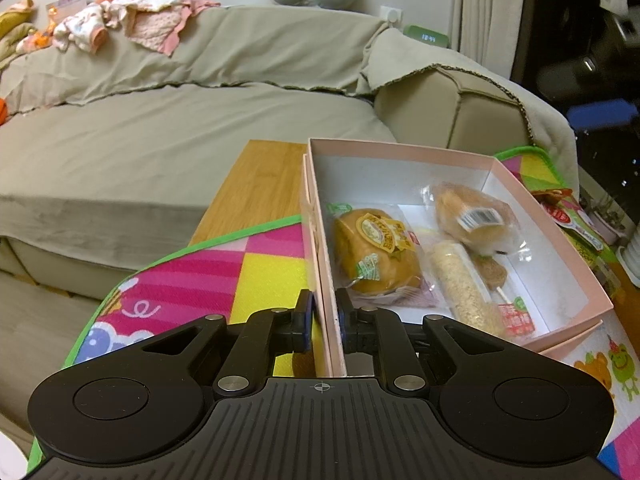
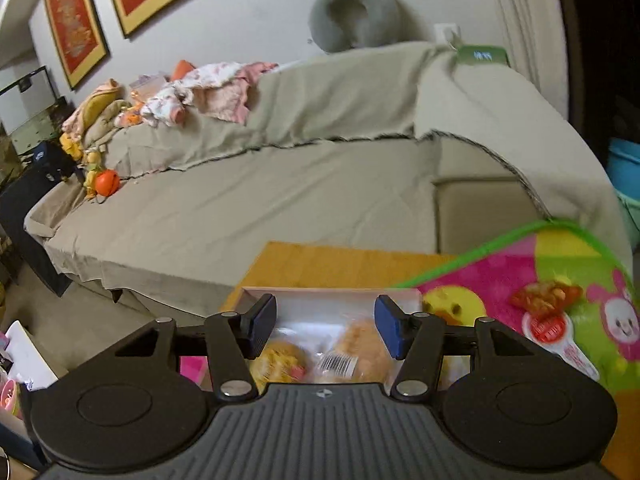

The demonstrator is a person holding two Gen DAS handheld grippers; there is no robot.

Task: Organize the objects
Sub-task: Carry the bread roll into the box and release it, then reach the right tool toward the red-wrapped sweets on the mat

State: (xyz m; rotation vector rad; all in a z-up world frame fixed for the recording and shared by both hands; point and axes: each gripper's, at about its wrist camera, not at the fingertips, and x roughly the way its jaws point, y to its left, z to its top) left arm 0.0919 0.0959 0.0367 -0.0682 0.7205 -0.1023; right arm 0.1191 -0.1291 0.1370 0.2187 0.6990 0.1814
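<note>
Snacks are being kept in a pink box [image 1: 404, 152] that is lying on a bright play mat [image 1: 208, 272] over a wooden table [image 1: 260, 184], in front of a covered sofa [image 1: 160, 128]. The near wall of the box is being pinched by the left gripper [image 1: 325, 312], its jaws pressed onto the cardboard from either side. Inside the box, a wrapped bun [image 1: 372, 252] is lying nearest that wall, a second wrapped bun [image 1: 472, 216] with a barcode label is resting further right, and a long grain bar [image 1: 464, 288] is lying between them, towards the front. The right gripper [image 2: 326, 326] is being held above the box with its jaws standing apart and nothing clamped between them. A red snack packet [image 2: 548, 304] is lying on the mat to the right of the box.
</note>
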